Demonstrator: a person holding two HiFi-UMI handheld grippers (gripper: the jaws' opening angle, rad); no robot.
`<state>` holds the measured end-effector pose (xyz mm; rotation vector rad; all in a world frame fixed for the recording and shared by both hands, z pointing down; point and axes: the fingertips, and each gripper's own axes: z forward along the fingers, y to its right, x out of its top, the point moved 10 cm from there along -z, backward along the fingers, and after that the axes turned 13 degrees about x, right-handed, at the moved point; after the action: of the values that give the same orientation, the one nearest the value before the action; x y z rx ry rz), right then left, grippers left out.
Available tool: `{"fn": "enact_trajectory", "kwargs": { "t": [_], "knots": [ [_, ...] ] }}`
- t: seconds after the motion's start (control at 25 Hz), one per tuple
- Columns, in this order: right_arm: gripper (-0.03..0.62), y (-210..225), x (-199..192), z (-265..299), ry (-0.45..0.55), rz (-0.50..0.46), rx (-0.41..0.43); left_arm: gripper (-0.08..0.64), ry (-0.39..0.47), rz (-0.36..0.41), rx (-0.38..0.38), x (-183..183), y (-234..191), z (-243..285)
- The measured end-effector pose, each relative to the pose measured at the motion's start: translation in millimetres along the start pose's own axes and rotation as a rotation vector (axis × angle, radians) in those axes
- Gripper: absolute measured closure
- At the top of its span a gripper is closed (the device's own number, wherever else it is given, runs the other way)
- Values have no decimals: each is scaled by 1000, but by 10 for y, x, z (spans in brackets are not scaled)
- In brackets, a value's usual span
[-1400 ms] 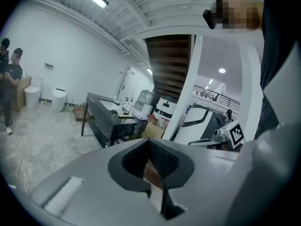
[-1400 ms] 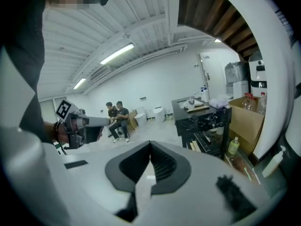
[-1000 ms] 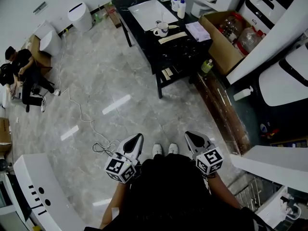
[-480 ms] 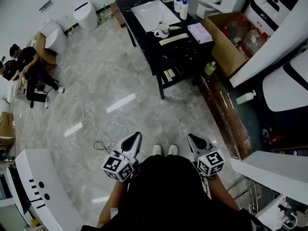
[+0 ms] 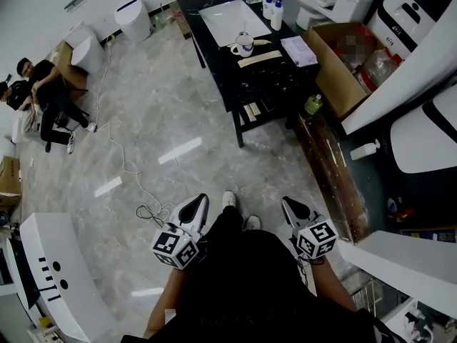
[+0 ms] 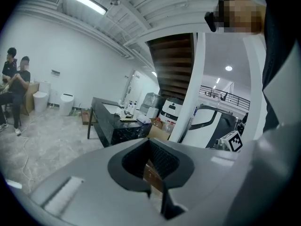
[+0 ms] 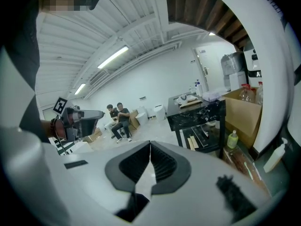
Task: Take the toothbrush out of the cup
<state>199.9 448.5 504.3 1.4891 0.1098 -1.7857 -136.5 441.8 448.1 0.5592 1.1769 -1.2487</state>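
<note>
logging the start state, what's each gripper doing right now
Left gripper: closed, holding nothing.
Right gripper: closed, holding nothing.

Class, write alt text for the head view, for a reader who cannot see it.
Seen from above, a person stands on a grey marble floor holding the left claw and right claw low by the waist, well short of a black washstand ahead. A white cup stands there beside a white basin; another person sits at far left.

Open marble floor up to black table; loose cable leftward.
</note>
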Motion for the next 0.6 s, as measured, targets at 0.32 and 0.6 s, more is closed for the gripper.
{"fn": "enact_trajectory", "kwargs": {
  "t": [0.32,0.6],
  "knots": [
    [578,45,-16,99,-4,21,18,552,-7,-1,-26,-17,-29,142],
    [577,162,72,255,-13,21,10,552,-5,-13,-43,40,-142,392]
  ]
}}
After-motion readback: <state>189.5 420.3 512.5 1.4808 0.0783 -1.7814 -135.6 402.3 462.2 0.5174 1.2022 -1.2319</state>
